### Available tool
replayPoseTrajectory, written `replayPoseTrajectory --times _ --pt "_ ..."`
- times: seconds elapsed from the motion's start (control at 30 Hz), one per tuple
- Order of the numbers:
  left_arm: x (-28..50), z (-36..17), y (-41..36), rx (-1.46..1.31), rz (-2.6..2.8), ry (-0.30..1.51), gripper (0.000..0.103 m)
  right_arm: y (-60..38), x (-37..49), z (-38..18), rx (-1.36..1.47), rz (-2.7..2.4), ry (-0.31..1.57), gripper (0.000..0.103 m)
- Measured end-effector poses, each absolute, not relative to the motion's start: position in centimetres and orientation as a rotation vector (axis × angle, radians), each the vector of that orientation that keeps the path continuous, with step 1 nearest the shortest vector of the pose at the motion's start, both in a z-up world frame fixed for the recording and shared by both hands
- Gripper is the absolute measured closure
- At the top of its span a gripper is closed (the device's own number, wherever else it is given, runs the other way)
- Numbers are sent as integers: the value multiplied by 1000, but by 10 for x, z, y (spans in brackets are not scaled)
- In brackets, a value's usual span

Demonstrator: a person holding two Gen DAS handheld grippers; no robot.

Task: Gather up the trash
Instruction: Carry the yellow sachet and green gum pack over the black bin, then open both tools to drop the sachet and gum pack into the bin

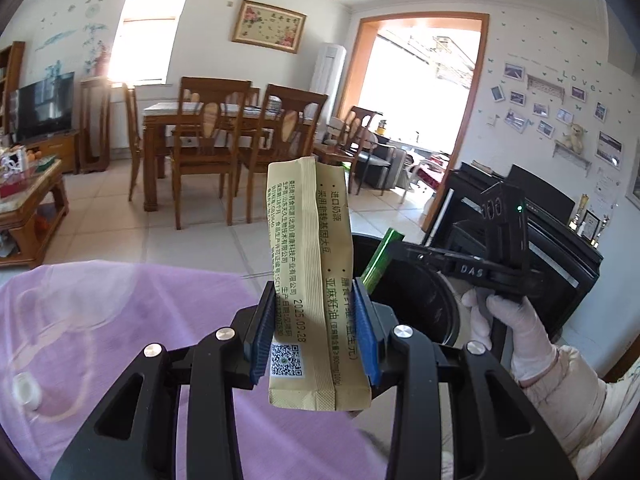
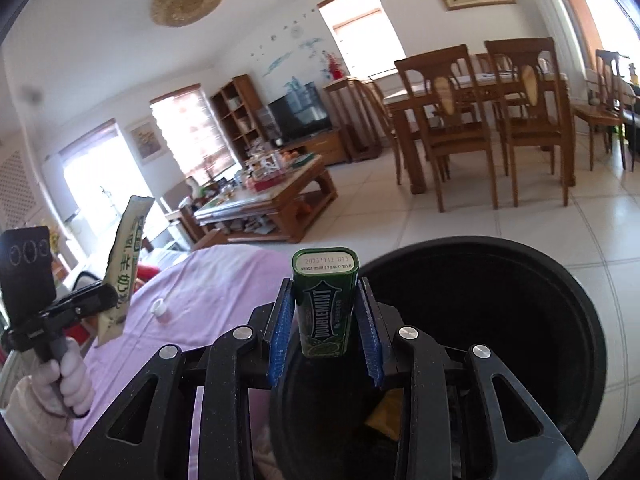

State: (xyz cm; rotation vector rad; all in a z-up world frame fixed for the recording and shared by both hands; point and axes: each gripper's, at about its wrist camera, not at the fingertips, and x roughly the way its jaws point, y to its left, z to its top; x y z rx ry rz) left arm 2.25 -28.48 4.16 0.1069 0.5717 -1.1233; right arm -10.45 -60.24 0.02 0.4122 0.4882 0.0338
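While your right claw grips the green mint tin over the black bin, centre it above the opening before letting go. Your left claw clamps the yellow packet beside the bin, above the purple cloth; bring it over the rim next.

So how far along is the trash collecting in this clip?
Partly done. A yellow scrap already lies inside the black bin. In hand: the left gripper clamps a beige packet, and the right gripper clamps a green mint tin at the bin's rim; neither is dropped yet. Left: a small white cap sits on the purple cloth.
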Motion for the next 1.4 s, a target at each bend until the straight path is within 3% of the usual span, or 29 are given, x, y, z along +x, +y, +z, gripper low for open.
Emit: replayPoseTrajectory --times 0.2,0.47,1.4 --pt "9 23 -366 169 -1201 612 67 -646 -130 -29 451 -56 501 71" --pt "1 -4 -419 235 -1228 671 67 -678 -150 -55 462 -126 488 71" --pt "4 -37 -456 350 -1166 767 65 -672 -134 -67 426 -207 497 71"
